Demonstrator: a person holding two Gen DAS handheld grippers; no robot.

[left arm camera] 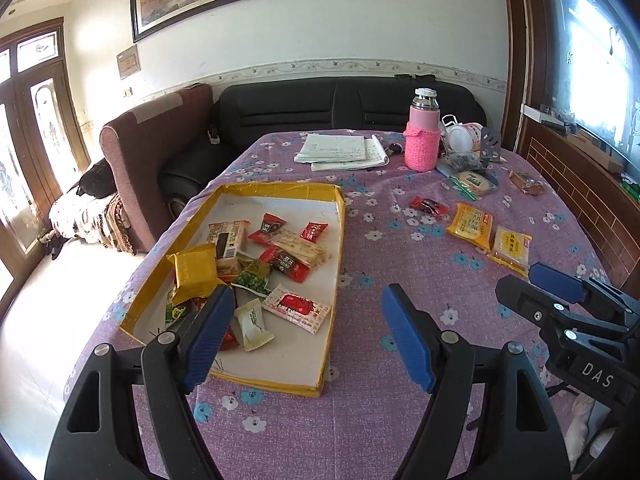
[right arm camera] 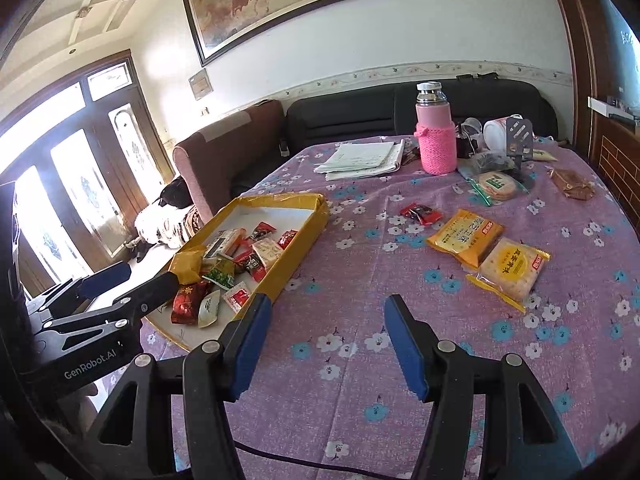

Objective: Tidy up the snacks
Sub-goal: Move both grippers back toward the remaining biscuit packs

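Note:
A shallow yellow-rimmed cardboard tray (left arm camera: 340,216) (right arm camera: 316,216) lies on the left of the purple flowered table and holds several snack packets, among them a gold packet (left arm camera: 196,270) and a white-and-red packet (left arm camera: 298,307). On the cloth to the right lie a small red packet (left arm camera: 429,207) (right arm camera: 421,213), an orange cracker pack (left arm camera: 469,225) (right arm camera: 464,237) and a clear-wrapped biscuit pack (left arm camera: 511,249) (right arm camera: 510,270). My left gripper (left arm camera: 308,336) hangs open over the tray's near right rim, nothing between its jaws. My right gripper (right arm camera: 324,346) is open over bare cloth, empty.
At the back stand a pink knit-sleeved flask (left arm camera: 421,136) (right arm camera: 435,136), papers (left arm camera: 340,152), a white jar (right arm camera: 498,132), a round cracker bag (right arm camera: 498,186) and a brown snack (right arm camera: 572,184). A dark sofa and a brown armchair lie beyond the table. The right gripper shows at the right edge (left arm camera: 560,292).

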